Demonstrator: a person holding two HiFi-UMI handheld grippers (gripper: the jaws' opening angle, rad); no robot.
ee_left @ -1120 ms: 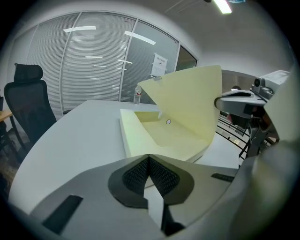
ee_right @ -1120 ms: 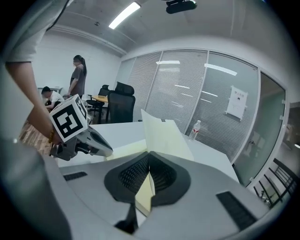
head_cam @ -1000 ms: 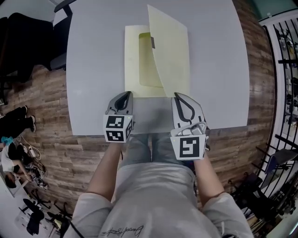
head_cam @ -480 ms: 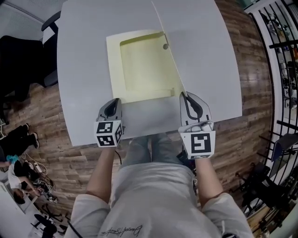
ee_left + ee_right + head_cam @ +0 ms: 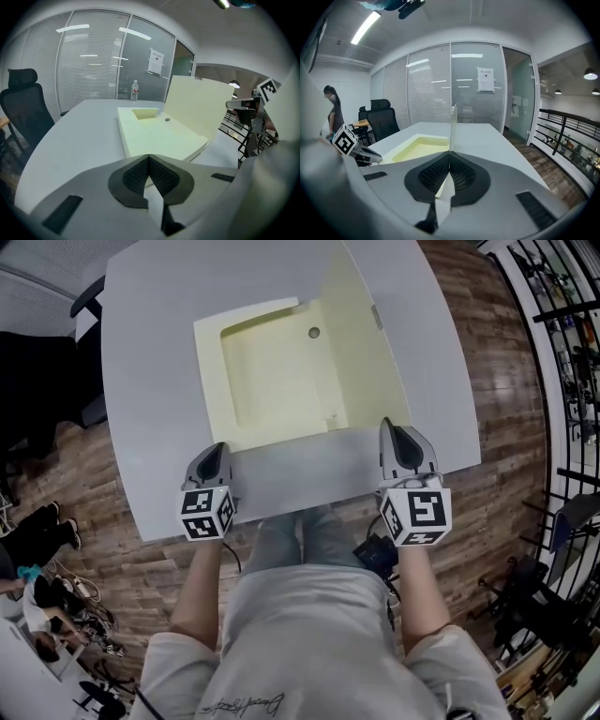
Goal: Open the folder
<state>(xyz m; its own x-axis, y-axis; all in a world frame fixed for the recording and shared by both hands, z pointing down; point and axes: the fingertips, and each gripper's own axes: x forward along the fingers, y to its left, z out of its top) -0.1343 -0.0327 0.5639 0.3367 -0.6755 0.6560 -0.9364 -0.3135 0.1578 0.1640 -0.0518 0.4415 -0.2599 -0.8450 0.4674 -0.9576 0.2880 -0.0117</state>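
Observation:
A pale yellow folder [image 5: 281, 381] lies on the grey table [image 5: 159, 381], its inner pocket and a round snap showing. Its front cover [image 5: 361, 343] stands lifted and leans to the right. My right gripper [image 5: 394, 430] is shut on the cover's near corner; in the right gripper view the cover's edge [image 5: 452, 126] rises straight from between the pads of that gripper [image 5: 449, 154]. My left gripper [image 5: 214, 451] is shut at the folder's near left corner, and a cream sliver shows between its pads [image 5: 149, 158]. The left gripper view shows the raised cover [image 5: 197, 108] at right.
The table's near edge runs just under both grippers. Black office chairs [image 5: 56, 362] stand to the left, one also in the left gripper view [image 5: 23, 108]. A water bottle [image 5: 135, 91] stands at the far end. Black railing [image 5: 562, 334] lines the right side.
The right gripper has moved right with the cover, swinging it from over the folder's middle past upright to the right side. The inside now lies exposed. The left gripper stays at the corner.

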